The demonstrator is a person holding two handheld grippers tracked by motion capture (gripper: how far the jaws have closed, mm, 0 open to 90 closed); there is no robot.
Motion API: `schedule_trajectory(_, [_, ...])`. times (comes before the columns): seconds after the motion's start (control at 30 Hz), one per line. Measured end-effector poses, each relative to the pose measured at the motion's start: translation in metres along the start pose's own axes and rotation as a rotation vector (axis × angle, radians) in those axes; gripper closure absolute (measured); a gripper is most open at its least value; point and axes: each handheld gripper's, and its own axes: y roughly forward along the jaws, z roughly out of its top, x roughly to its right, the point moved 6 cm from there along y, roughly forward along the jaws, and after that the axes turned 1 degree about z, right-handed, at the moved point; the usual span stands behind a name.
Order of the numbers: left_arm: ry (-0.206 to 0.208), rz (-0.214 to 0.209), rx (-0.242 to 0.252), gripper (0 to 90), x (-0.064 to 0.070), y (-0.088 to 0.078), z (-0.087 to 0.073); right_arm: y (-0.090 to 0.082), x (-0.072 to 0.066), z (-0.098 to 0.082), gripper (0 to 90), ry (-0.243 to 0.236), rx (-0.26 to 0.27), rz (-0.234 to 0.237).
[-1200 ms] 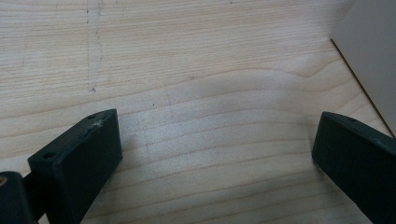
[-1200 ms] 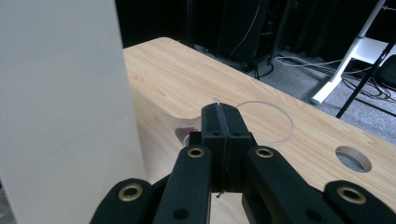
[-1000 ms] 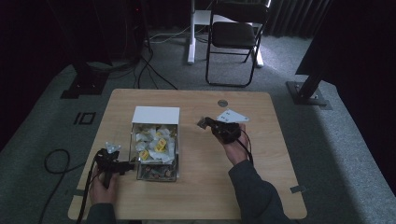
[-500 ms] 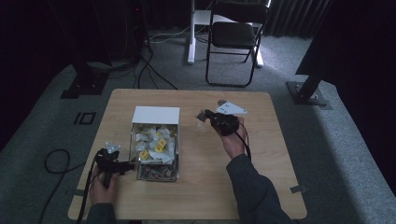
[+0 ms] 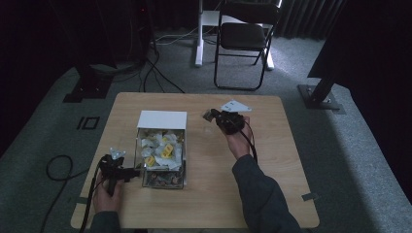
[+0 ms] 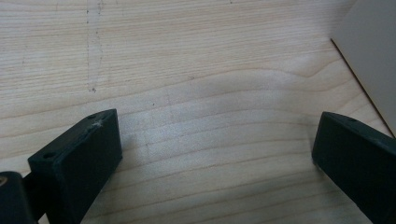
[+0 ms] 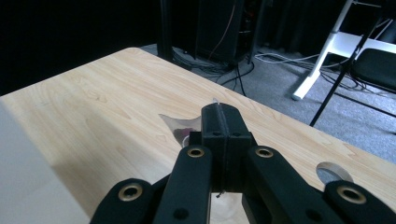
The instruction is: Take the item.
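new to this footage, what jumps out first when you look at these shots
A clear box packed with small wrapped pieces sits left of centre on the wooden table, its white lid standing open at the far side. The right tool, held above the table to the right of the lid, is shut on a small clear wrapper with something dark inside. The left tool rests open beside the box's near left corner.
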Motion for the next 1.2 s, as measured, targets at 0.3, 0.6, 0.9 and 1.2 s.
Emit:
schedule_trajectory(0.3, [0.0, 0.0, 0.0, 2.0, 0.0, 0.0, 0.0, 0.01, 0.01, 0.005, 90.0, 0.0, -0.02, -0.022])
schedule_trajectory(0.6, [0.0, 0.0, 0.0, 2.0, 0.0, 0.0, 0.0, 0.018, 0.017, 0.014, 90.0, -0.02, -0.047, -0.066])
schedule_trajectory(0.9, [0.0, 0.0, 0.0, 2.0, 0.0, 0.0, 0.0, 0.035, 0.018, 0.01, 76.8, 0.006, -0.104, -0.073])
schedule_trajectory(1.2, [0.001, 0.0, -0.001, 2.0, 0.0, 0.0, 0.0, 0.042, 0.023, -0.004, 28.9, 0.128, -0.138, 0.002])
